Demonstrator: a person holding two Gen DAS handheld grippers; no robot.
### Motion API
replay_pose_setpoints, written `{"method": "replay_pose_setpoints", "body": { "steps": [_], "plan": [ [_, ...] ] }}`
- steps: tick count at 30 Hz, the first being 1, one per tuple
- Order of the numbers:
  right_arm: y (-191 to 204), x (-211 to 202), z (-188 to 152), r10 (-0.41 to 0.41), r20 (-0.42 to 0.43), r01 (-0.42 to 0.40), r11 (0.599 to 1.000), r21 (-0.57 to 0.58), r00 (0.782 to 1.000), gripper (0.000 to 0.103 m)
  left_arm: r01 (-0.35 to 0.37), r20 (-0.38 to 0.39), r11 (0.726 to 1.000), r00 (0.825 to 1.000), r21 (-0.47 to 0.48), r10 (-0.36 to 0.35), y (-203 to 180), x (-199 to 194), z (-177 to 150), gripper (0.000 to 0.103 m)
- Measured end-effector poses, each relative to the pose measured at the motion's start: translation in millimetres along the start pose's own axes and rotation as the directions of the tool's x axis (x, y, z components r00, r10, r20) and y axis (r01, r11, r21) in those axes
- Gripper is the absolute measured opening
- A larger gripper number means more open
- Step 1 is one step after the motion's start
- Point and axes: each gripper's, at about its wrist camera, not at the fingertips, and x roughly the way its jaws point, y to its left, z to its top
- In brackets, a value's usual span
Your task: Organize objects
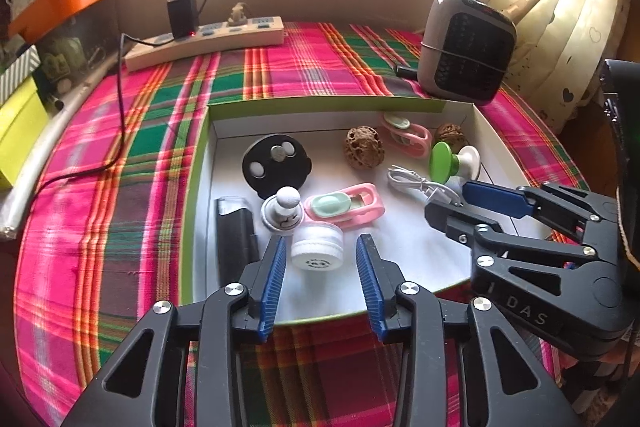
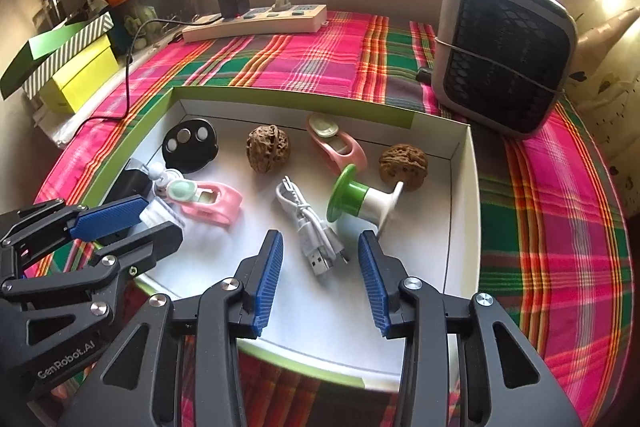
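Small objects sit in the white box (image 1: 496, 147) on the table: both tools hover open and empty, left tool (image 1: 320, 267) framing the white jar (image 1: 317, 247), right tool (image 2: 320, 279) over the USB cable (image 2: 308, 227). Lift both clear before reaching again.

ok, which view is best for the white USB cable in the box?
Right wrist. The white USB cable lies unobstructed, centered just ahead of the open right gripper, its plug clearly visible. In the left wrist view the cable is smaller and off to the right, with its plug end partly covered by the right gripper's fingers.
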Motion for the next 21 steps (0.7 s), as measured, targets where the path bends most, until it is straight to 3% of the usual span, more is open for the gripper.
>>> {"method": "replay_pose_setpoints", "body": {
  "steps": [11, 21],
  "plan": [
    [8, -33, -14, -0.031, 0.083, 0.031, 1.000, 0.005, 0.996, 0.043, -0.082, 0.065, 0.997, 0.995, 0.006, 0.082, -2, -25, -11, 0.035],
    [18, -59, -34, -0.046, 0.133, 0.044, 0.999, 0.018, 0.990, 0.046, -0.111, 0.108, 0.994, 0.988, -0.016, 0.112, 2, -48, -26, 0.035]
  ]
}}
